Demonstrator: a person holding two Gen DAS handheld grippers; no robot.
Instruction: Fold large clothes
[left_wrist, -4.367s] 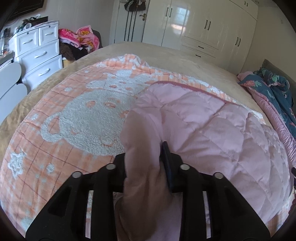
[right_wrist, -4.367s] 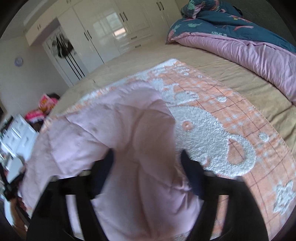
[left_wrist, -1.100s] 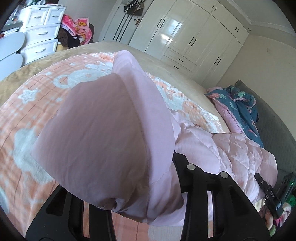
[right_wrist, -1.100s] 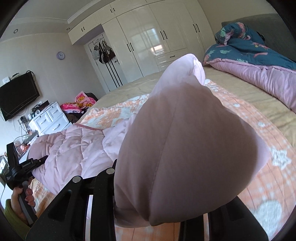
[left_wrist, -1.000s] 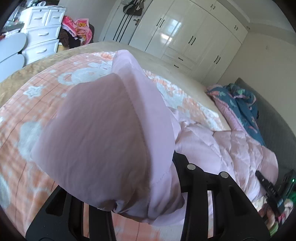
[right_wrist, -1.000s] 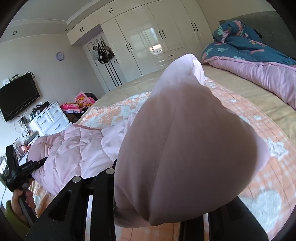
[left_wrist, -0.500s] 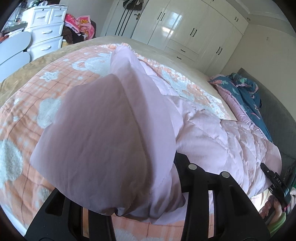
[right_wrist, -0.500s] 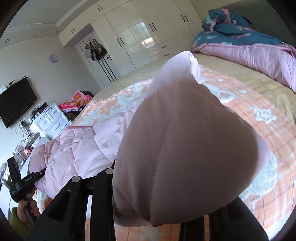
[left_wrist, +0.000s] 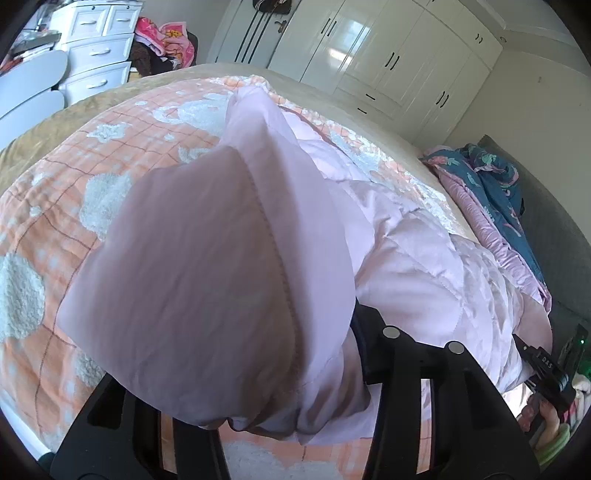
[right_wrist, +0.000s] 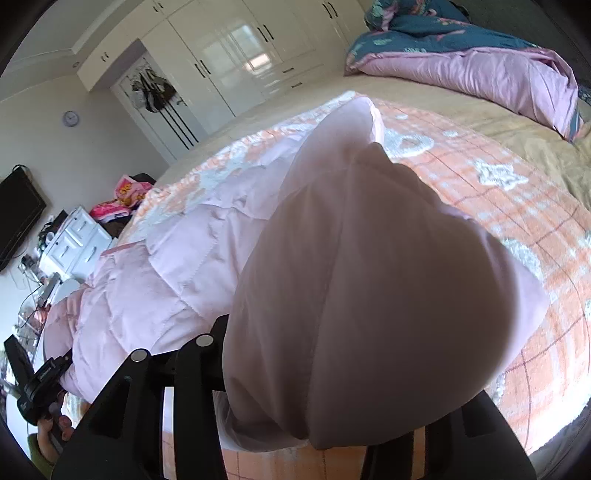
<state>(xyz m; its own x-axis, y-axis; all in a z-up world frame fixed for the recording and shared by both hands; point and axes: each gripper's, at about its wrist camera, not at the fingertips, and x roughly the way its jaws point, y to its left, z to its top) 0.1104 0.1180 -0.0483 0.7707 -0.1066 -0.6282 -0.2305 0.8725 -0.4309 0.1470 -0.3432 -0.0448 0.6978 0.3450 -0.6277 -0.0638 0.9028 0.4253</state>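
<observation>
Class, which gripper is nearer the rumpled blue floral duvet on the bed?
Right. The right gripper, jaws just opening around the pale pink quilted jacket, is on the blue floral duvet's side; the left gripper, likewise opening, lies across the jacket, farther off.

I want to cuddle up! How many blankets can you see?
2: the orange checked blanket spread under the pink coat, and the blue-and-pink duvet bunched up beyond it. The coat may hide others.

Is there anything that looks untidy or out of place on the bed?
Yes. The pink padded coat lies bunched on the orange blanket, one fold of it draped over each gripper. A dark floral duvet is heaped unmade at the bed's far end.
</observation>
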